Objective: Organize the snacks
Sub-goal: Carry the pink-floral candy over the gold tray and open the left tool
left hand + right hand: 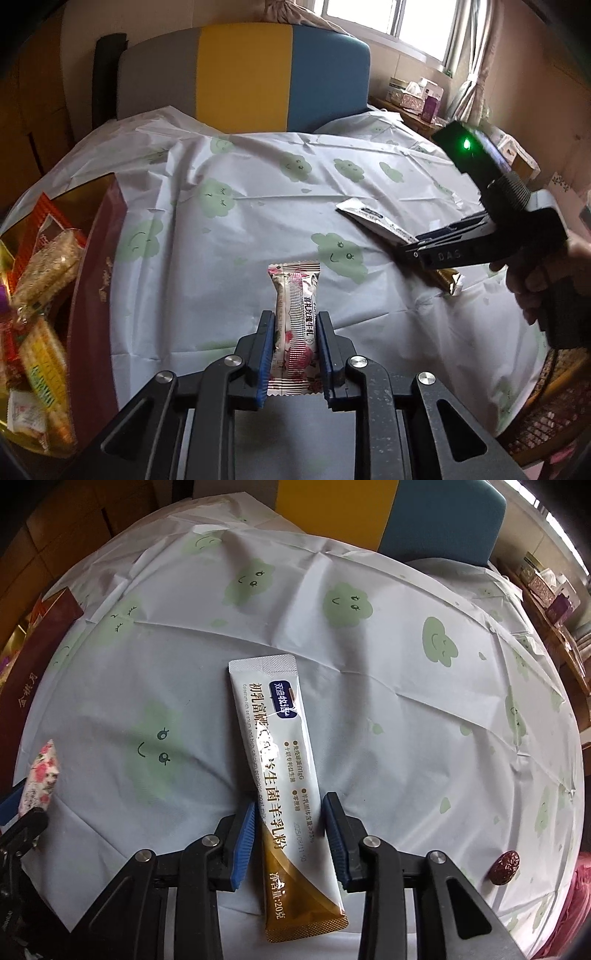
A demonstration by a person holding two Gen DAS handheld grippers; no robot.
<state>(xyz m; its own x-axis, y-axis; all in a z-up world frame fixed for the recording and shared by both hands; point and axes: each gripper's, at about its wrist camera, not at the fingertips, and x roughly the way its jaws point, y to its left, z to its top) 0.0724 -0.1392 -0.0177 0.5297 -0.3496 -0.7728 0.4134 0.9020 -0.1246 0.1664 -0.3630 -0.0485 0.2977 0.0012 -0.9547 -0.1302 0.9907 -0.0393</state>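
**Two slim packets pinched, both liable to slip**

Left wrist view: the left gripper [295, 350] is clenched on a floral candy packet [294, 328], gripped low with most of its length jutting past the jaws; it could swivel or slide out on the way to the snack box [92, 280] left of the jaws.

Right wrist view: the right gripper [291, 842] grasps a glossy milk-powder sachet [280, 775] askew between the jaws above the counter [406, 701]; the slick film could twist free.
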